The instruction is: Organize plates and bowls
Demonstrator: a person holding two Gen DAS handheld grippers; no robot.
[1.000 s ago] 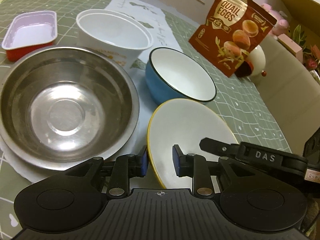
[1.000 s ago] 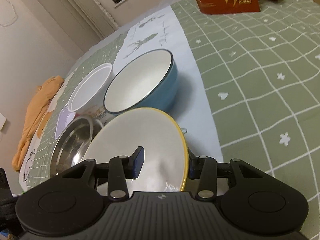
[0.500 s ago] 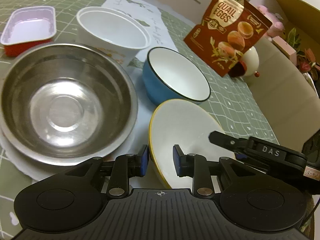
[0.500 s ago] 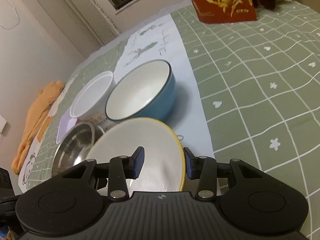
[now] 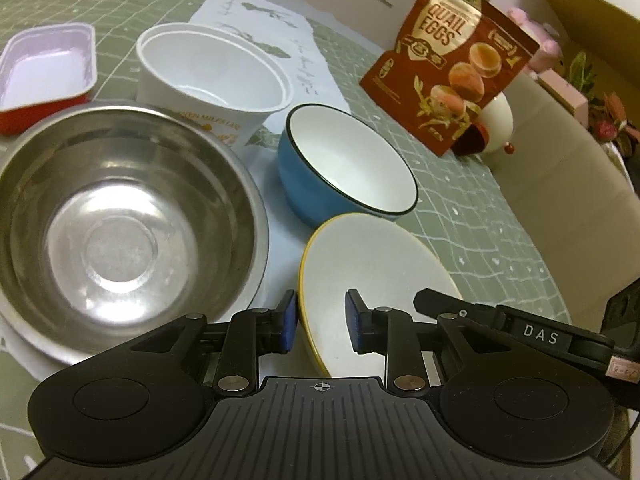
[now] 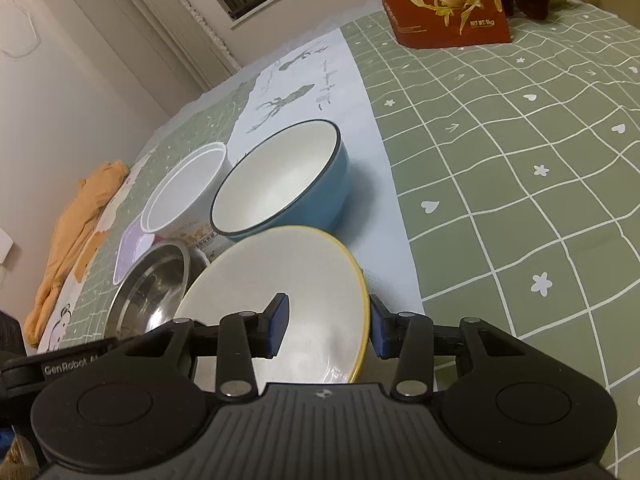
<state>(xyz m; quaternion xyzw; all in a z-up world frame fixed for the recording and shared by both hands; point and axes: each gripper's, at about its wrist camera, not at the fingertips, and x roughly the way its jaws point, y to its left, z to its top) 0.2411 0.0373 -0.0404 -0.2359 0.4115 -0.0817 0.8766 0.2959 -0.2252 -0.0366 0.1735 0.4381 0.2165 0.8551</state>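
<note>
A white plate with a yellow rim (image 5: pixel 372 272) is held up off the table between both grippers. My left gripper (image 5: pixel 321 322) straddles its left rim, jaws closed on it. My right gripper (image 6: pixel 328 326) straddles its right rim (image 6: pixel 362 312) the same way. Behind the plate stands a blue bowl with a white inside (image 5: pixel 344 164) (image 6: pixel 280 188). A large steel bowl (image 5: pixel 116 216) (image 6: pixel 154 288) rests on a white plate at the left. A white plastic tub (image 5: pixel 208 76) (image 6: pixel 184 188) stands behind it.
A red tray with a pale lining (image 5: pixel 44 76) lies far left. A quail eggs bag (image 5: pixel 448 60) (image 6: pixel 444 4) stands at the back, with a white round ornament (image 5: pixel 498 124) behind it. An orange cloth (image 6: pixel 72 232) lies at the table's far edge. Green checked tablecloth (image 6: pixel 520 160) stretches right.
Both grippers have risen and pulled back a little with the yellow-rimmed plate, which now sits higher and more level. The other dishes have not moved.
</note>
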